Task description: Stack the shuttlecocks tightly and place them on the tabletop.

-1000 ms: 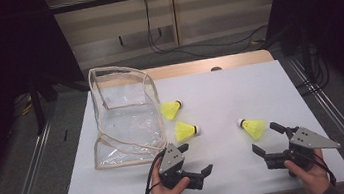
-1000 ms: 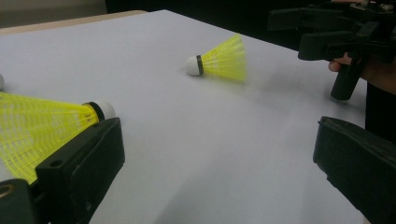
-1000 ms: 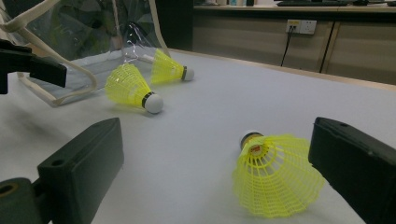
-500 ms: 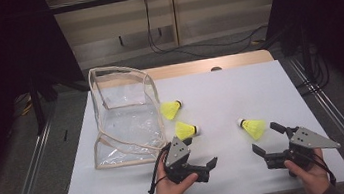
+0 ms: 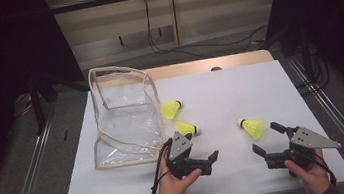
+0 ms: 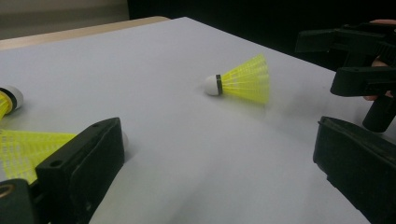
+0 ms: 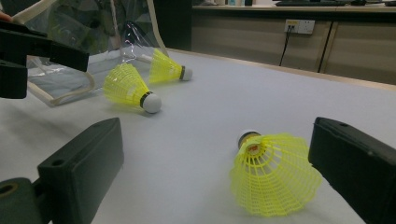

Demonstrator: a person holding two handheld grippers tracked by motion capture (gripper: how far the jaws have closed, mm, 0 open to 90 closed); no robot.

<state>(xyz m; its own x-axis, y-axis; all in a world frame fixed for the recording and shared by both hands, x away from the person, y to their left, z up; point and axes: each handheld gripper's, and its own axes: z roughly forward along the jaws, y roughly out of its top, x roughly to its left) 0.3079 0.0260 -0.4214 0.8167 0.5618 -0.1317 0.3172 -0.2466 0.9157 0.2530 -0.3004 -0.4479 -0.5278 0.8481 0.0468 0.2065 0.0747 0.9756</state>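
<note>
The white table [image 5: 240,93] has wide bare room ahead of both grippers, out to its far wooden edge; its near edge lies just behind the two hands, and the right edge runs close beside the right gripper [image 5: 267,141]. The clear bag [image 5: 124,116] stands slumped off to the left of the left gripper [image 5: 215,158], just beyond it.

The left gripper lies low over the table with its jaws spread wide and nothing between them. In the left gripper view, the middle shuttlecock [image 6: 28,151] lies right against the outer side of the left-hand jaw (whether it actually touches I cannot tell). The far shuttlecock [image 5: 171,109] sits farther ahead of that gripper, near the bag's right wall.

The right gripper is also wide open and holds nothing. The near shuttlecock [image 7: 273,172] lies on its side just ahead of the jaws, skirt toward the camera and cork pointing away, closer to the right-hand jaw than to the left one, apart from both. The two grippers are well apart from each other, with bare table between them.
</note>
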